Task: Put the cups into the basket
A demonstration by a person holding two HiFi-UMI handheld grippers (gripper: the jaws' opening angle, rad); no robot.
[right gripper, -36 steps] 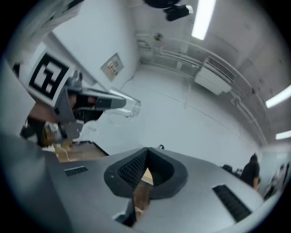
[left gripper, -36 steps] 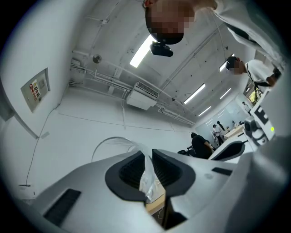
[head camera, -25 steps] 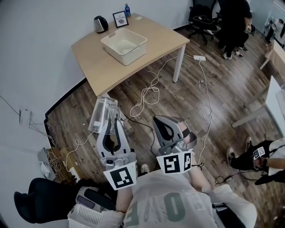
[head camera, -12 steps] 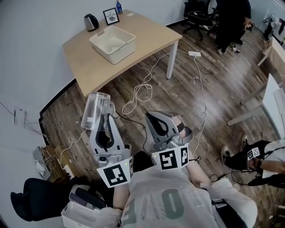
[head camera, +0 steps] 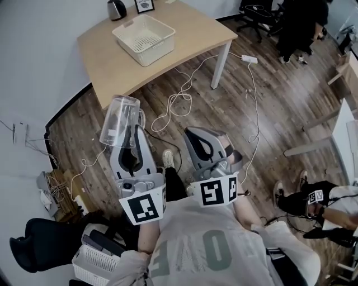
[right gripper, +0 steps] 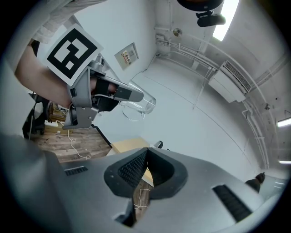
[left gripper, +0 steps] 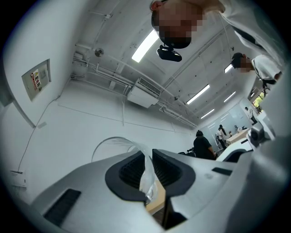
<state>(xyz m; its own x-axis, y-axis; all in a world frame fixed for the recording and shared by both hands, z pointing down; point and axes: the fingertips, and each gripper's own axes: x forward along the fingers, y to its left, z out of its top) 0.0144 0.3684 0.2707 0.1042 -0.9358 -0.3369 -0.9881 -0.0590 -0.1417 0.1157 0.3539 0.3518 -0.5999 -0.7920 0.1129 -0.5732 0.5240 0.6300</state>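
Table higher in view than before; left fingers clamped on cup, right fingers together.

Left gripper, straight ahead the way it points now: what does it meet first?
Beyond the clear cup held in the left gripper, probably the table near its front edge, or the wall if it clears that. Depth is unclear.

Head view: kettle & frame cut off by top edge. Left gripper view: cup mostly behind my left gripper, only rim arc + pinched wall show. Wall sign print too small to read.
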